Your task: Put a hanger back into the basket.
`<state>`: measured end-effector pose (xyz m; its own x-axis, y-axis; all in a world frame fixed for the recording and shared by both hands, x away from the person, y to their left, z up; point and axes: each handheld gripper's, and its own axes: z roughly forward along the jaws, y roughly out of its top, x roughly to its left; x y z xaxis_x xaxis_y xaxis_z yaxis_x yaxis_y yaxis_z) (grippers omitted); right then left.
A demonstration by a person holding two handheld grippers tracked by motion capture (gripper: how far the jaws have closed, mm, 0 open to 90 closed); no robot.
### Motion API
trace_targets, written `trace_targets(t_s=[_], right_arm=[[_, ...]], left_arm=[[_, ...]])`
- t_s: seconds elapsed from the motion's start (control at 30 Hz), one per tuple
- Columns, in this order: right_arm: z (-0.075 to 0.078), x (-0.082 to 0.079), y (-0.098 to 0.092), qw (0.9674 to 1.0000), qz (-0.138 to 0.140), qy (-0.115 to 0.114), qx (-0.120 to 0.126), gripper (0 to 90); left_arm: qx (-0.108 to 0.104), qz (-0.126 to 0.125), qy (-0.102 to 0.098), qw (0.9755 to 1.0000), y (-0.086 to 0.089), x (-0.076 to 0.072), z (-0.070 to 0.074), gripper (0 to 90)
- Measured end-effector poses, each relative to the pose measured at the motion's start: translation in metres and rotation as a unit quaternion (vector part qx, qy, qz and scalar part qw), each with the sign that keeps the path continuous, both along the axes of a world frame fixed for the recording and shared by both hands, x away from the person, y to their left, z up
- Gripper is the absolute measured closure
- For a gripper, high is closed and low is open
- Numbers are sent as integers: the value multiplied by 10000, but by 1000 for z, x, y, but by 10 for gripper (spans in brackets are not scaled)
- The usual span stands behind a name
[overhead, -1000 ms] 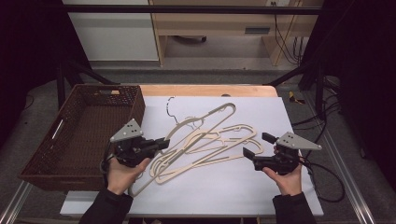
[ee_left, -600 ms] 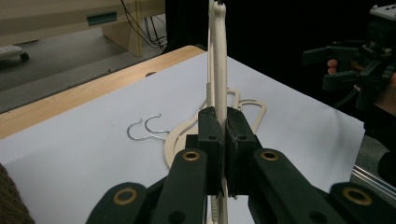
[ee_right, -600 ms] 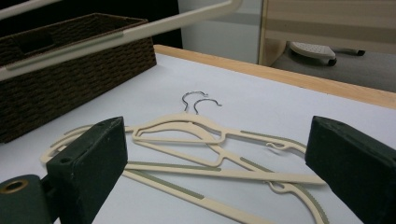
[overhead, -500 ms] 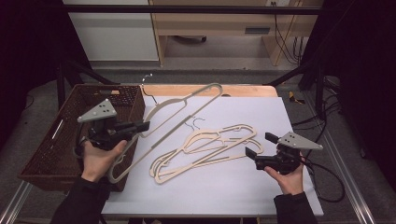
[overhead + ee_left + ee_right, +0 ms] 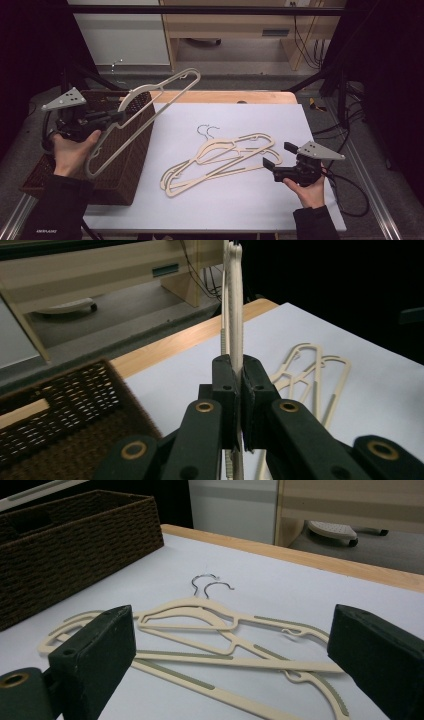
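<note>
**Hanger up over the basket**

Your left gripper (image 5: 117, 116) is clamped tight on a cream hanger (image 5: 150, 102), held in the air above the wicker basket (image 5: 125, 165) (table's left edge). Right gripper (image 5: 274, 156) sits w/ jaws wide apart, nothing in them, beside two hangers (image 5: 220, 159) lying on the white sheet (image 5: 240, 200)

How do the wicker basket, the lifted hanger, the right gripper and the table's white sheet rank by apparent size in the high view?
1. white sheet
2. wicker basket, partly hidden by the left arm
3. lifted hanger, raised nearer the camera, so its rank against the basket is unsure
4. right gripper
</note>
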<state>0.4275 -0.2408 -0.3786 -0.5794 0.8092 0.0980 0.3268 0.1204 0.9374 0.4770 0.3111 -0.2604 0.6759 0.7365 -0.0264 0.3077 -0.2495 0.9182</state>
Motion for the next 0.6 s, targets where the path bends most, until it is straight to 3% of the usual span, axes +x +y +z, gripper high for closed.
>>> trace_targets(t_s=[0.2,0.6], right_arm=[[-1,1,0,10000,-12,13,-6,55],[-2,2,1,10000,-19,56,-37,54]], left_arm=[[56,149,-63,9999,27,7,-9,863],[136,433,52,9990,74,11,-28,863]])
